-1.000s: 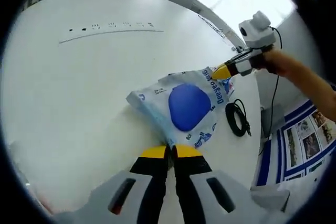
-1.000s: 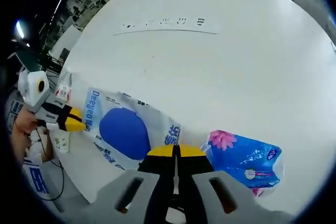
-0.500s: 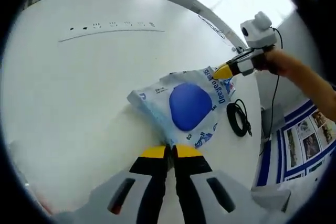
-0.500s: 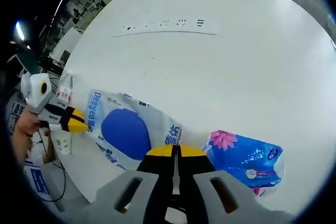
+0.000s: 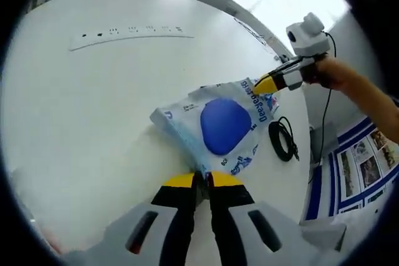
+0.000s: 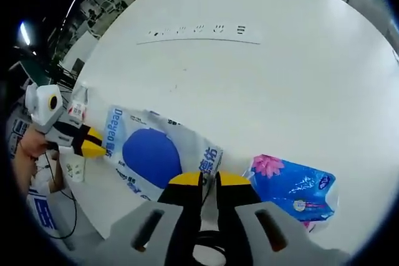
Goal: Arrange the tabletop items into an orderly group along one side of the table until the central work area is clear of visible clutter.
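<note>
A white tissue pack with a big blue oval (image 5: 223, 126) lies on the round white table (image 5: 81, 110). My left gripper (image 5: 202, 180) is at its near edge, jaws almost together with the wrapper's edge between them. The right gripper (image 5: 264, 84), held by a hand, touches the pack's far corner. In the right gripper view the same pack (image 6: 149, 157) stretches leftward from my right gripper (image 6: 209, 180), whose jaws stand slightly apart at the pack's edge. There the left gripper (image 6: 93, 142) sits at the pack's opposite end.
A blue tissue pack with a pink flower (image 6: 293, 191) lies just right of the right gripper. A coiled black cable (image 5: 282, 141) rests near the table edge beside the white pack. A row of sockets (image 6: 196, 30) lies across the far side. A patterned cup (image 6: 73, 169) stands beyond the edge.
The right gripper's jaws have parted, showing a dark gap where they were pressed together. The left jaws' gap has widened only slightly. The pack has hardly moved.
</note>
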`<action>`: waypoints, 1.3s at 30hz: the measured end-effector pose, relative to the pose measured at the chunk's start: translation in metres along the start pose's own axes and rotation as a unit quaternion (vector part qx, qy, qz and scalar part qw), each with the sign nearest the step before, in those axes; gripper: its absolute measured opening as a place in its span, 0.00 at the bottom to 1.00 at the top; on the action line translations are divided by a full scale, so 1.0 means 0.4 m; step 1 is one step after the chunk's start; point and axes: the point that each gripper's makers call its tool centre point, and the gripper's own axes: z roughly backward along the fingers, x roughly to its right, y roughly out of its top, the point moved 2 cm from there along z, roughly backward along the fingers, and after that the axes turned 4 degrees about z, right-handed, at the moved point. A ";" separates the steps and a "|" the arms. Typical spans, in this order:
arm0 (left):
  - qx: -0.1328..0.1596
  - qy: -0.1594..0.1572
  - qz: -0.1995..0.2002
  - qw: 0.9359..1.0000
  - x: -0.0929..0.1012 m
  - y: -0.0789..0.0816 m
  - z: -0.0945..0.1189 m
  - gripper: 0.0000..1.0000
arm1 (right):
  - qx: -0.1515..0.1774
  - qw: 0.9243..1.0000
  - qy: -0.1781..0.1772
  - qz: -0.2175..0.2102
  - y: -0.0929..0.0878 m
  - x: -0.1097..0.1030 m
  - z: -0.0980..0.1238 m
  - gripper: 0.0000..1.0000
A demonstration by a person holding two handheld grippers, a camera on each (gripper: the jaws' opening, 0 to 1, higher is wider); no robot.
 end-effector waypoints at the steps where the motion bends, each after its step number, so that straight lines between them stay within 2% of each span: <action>1: 0.000 0.000 0.000 1.000 0.002 -0.001 0.001 0.07 | 0.001 1.000 0.000 0.002 -0.001 -0.003 0.001 0.08; 12: 0.003 0.003 -0.006 1.000 0.007 0.004 0.007 0.16 | 0.009 1.000 -0.006 0.009 0.006 -0.011 0.005 0.18; 21: 0.006 0.011 -0.009 1.000 0.007 0.006 0.015 0.24 | 0.017 1.000 -0.009 0.014 0.014 -0.013 0.016 0.18; 29: 0.006 0.017 -0.017 1.000 0.008 0.011 0.026 0.33 | 0.029 0.999 -0.018 0.023 0.025 -0.013 0.028 0.30; 39: 0.010 0.023 -0.028 0.999 0.015 0.017 0.048 0.42 | 0.052 0.998 -0.021 0.032 0.026 -0.043 0.069 0.37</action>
